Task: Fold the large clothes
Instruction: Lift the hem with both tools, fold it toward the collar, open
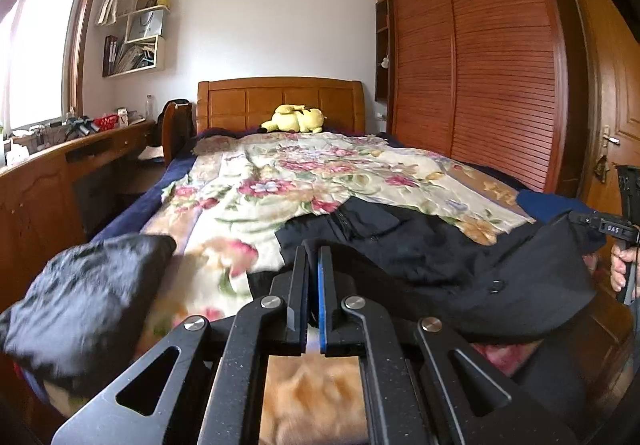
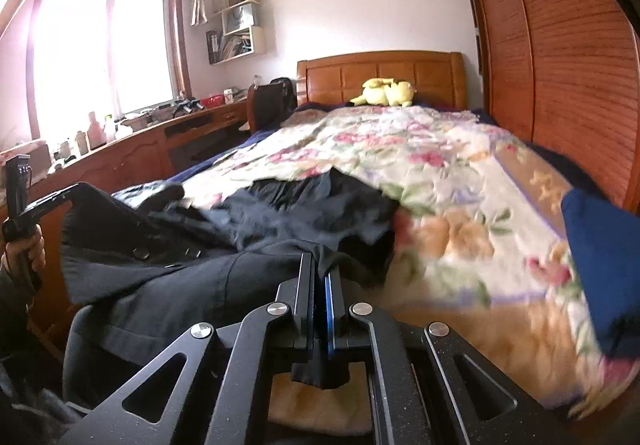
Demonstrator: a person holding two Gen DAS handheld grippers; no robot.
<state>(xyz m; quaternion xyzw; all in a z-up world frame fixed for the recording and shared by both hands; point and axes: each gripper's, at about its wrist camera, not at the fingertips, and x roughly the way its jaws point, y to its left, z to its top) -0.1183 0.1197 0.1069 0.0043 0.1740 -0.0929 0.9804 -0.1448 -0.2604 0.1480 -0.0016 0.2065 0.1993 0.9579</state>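
A large dark coat point(image 1: 460, 257) with buttons lies across the near end of the bed, and its near hem is lifted off the floral blanket point(image 1: 280, 181). My left gripper point(image 1: 314, 257) is shut on the hem's left part. My right gripper point(image 2: 320, 265) is shut on the hem point(image 2: 180, 285) further right, with cloth pinched between its pads. Each gripper also shows in the other's view: the right gripper point(image 1: 576, 219) at the coat's right end, and the left gripper point(image 2: 74, 191) held by a hand point(image 2: 24, 249). A shiny black part point(image 1: 88, 293) hangs at the left, blurred.
A yellow plush toy point(image 1: 296, 119) sits by the wooden headboard point(image 1: 280, 97). A slatted wardrobe point(image 1: 480, 65) runs along the right of the bed, a cluttered desk point(image 1: 60, 157) along the left. A blue folded item point(image 2: 600, 265) lies at the bed's near right corner.
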